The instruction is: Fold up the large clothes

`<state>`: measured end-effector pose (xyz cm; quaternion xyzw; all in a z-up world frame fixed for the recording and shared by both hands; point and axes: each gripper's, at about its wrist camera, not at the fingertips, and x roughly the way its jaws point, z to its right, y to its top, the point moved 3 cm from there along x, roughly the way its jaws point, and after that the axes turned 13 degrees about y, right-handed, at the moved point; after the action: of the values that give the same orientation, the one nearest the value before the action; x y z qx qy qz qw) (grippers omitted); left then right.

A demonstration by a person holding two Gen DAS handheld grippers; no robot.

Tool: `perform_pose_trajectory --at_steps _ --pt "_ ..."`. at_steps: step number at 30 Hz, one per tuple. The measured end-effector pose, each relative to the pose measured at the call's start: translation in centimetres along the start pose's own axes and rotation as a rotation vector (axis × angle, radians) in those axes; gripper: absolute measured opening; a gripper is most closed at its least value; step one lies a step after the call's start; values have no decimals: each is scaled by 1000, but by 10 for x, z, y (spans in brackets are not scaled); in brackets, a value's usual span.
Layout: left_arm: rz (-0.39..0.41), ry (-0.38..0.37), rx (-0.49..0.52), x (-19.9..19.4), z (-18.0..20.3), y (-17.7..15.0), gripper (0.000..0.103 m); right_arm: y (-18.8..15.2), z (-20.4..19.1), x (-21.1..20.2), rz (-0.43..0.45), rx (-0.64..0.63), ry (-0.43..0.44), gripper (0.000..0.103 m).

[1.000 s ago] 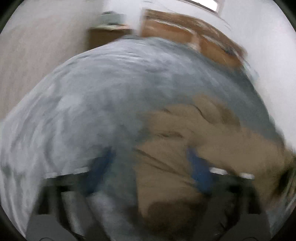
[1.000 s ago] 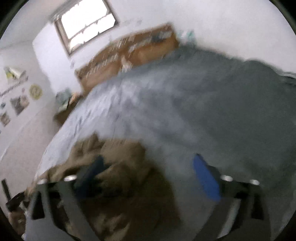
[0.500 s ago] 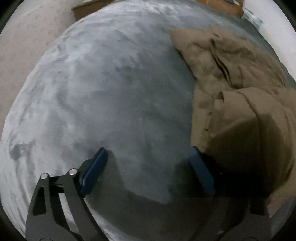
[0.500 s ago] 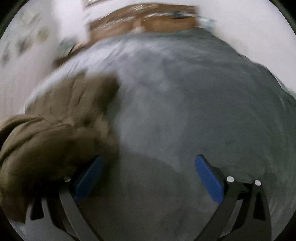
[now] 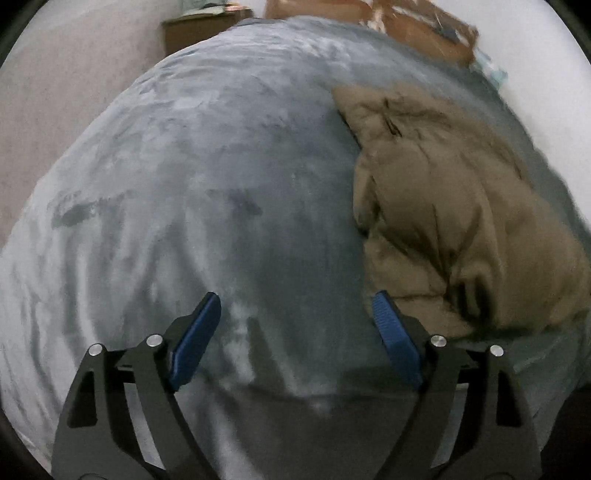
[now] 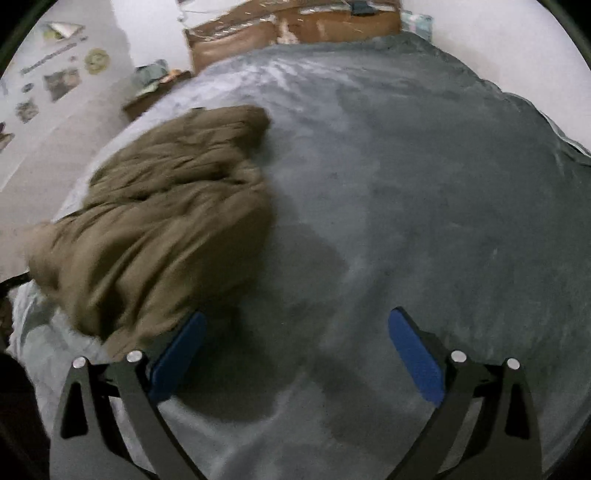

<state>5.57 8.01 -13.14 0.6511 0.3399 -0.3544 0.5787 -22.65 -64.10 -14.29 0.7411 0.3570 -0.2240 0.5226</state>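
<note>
A bulky brown padded jacket (image 5: 454,206) lies crumpled on the grey bedcover (image 5: 207,177). In the left wrist view it fills the right side, and my left gripper (image 5: 295,325) hovers just left of its near edge. Its jaws are closing with only bare bedcover between the blue pads (image 5: 391,336). In the right wrist view the jacket (image 6: 162,221) lies at the left. My right gripper (image 6: 295,350) stands open over the bedcover (image 6: 424,206), its left finger close to the jacket's near edge, nothing between the jaws.
A wooden headboard (image 6: 295,26) stands at the far end of the bed against a white wall. A low bedside table (image 6: 155,88) with clutter sits beside the bed, with pale floor (image 5: 62,92) along that side.
Both grippers swung off the jacket and now sit over bare bedcover beside it. The jacket lies settled on the bed. The views have steadied and sharpened.
</note>
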Motion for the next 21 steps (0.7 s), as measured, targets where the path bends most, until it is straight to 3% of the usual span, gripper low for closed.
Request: perform_pose_trajectory --at_steps 3,5,9,14,18,21 --pt "48 21 84 -12 10 2 80 -2 -14 1 -5 -12 86 99" --pt "69 18 196 -13 33 0 79 -4 -22 6 -33 3 154 99" --pt "38 -8 297 1 56 -5 71 -7 -29 32 -104 -10 141 99" --pt "22 -86 218 8 58 10 71 -14 -19 45 -133 94 200 95" --pt "29 -271 99 -3 47 11 81 -22 -21 49 -162 121 236 80" --pt "-3 -260 139 10 61 10 82 -26 -26 54 -195 120 280 67"
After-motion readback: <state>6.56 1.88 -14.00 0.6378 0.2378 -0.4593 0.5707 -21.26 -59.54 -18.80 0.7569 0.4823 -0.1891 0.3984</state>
